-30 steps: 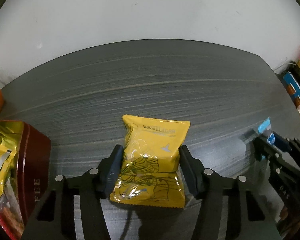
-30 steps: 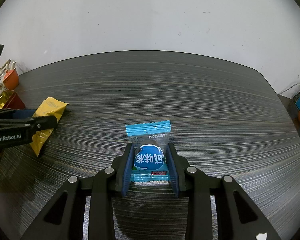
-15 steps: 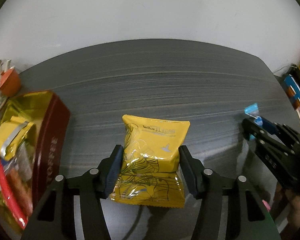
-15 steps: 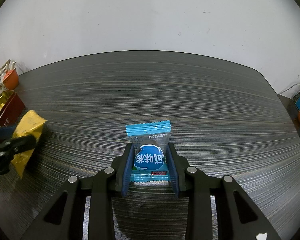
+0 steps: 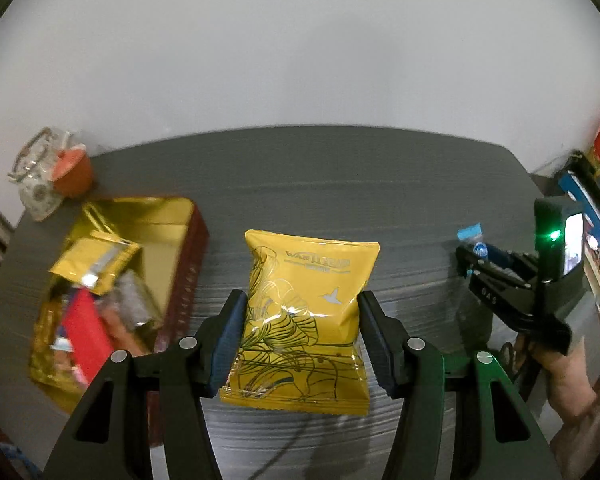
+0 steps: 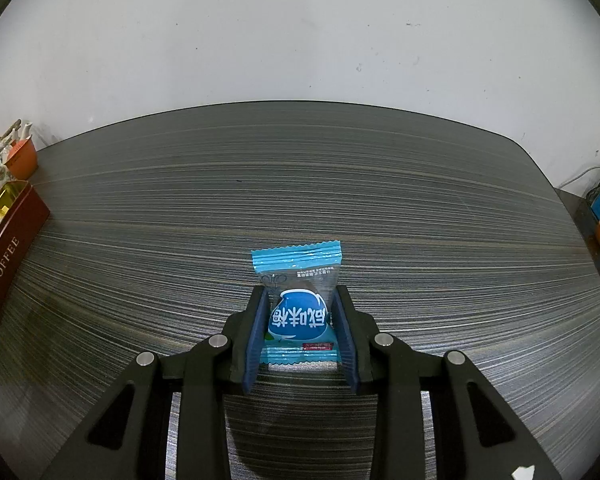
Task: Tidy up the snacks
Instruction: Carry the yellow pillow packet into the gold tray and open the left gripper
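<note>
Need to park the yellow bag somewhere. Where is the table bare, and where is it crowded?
Bare: the dark table between the toffee tin and the blue candy packet, back to the wall. Crowded: inside the tin, already full of snacks.

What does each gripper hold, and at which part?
Left gripper: yellow packet, by its side edges. Right gripper: blue packet, by its sides.

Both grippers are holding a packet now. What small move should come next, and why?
Probably carry the left gripper further left over the open toffee tin and release there. It grips the yellow packet clear of the table, and the tin already holds snacks. The right gripper can wait with its blue packet.
</note>
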